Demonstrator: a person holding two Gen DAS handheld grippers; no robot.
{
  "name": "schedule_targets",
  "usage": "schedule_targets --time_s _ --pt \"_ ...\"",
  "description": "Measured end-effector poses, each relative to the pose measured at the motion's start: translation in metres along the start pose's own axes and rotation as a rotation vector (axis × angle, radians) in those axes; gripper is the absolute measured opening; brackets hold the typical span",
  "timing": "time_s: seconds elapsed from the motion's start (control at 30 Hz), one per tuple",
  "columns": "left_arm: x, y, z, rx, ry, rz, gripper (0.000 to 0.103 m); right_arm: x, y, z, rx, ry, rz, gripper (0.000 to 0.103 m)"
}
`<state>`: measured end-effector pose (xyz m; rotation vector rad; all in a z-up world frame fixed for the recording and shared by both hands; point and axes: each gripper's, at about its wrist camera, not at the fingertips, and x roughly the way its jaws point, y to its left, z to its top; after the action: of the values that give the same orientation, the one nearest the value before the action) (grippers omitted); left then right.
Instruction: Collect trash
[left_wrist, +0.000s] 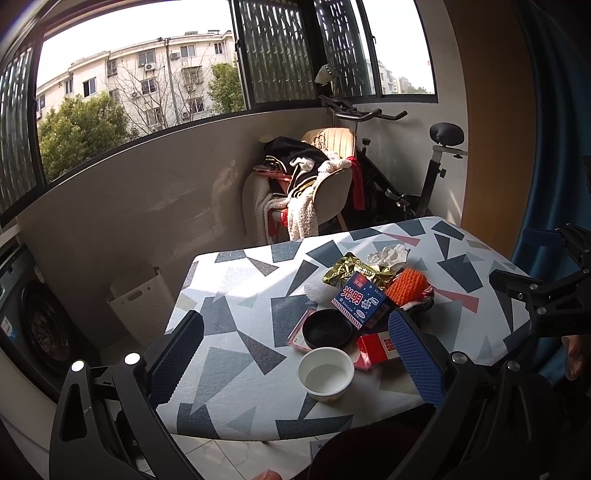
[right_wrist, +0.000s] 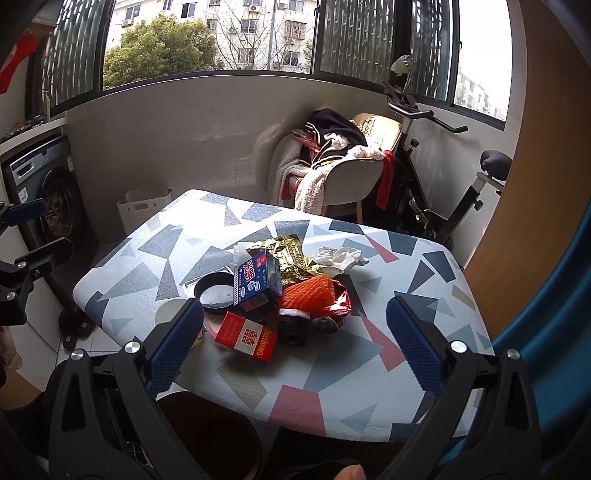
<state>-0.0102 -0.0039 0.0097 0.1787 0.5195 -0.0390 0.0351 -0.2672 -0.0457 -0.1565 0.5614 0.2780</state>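
Observation:
A heap of trash lies on the patterned table (left_wrist: 236, 295) (right_wrist: 369, 369): a blue milk carton (left_wrist: 360, 301) (right_wrist: 256, 282), a red cigarette box (left_wrist: 376, 350) (right_wrist: 245, 334), a black round lid (left_wrist: 327, 334) (right_wrist: 215, 294), a white paper cup (left_wrist: 325, 374), an orange foam net (left_wrist: 408, 286) (right_wrist: 308, 291), a gold foil wrapper (left_wrist: 351, 269) (right_wrist: 291, 256), crumpled white paper (left_wrist: 389, 254) (right_wrist: 340, 256) and a crushed red can (right_wrist: 332, 314). My left gripper (left_wrist: 295, 365) is open above the table's near edge, around the cup. My right gripper (right_wrist: 295, 343) is open and empty in front of the heap.
A dark round bin (right_wrist: 210, 439) stands below the table's near edge. A white laundry basket (left_wrist: 142, 299) and a washing machine (right_wrist: 48, 199) stand at the left. A chair with clothes (left_wrist: 306, 184) and an exercise bike (left_wrist: 424, 177) stand behind the table.

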Motion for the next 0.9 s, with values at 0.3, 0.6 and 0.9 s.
schedule_targets --time_s 0.3,0.6,0.9 --pt "0.0 0.0 -0.0006 0.0 0.0 0.0 0.098 0.001 -0.0002 -0.0012 0.0 0.001 -0.002 0.098" --pt "0.0001 -0.0003 -0.0006 0.0 -0.001 0.0 0.098 0.0013 -0.0001 -0.0013 -0.001 0.0 -0.002 0.098" --pt "-0.0014 -0.0024 -0.0029 0.003 0.0 -0.001 0.098 0.001 0.0004 -0.0018 -0.001 0.001 -0.005 0.098"
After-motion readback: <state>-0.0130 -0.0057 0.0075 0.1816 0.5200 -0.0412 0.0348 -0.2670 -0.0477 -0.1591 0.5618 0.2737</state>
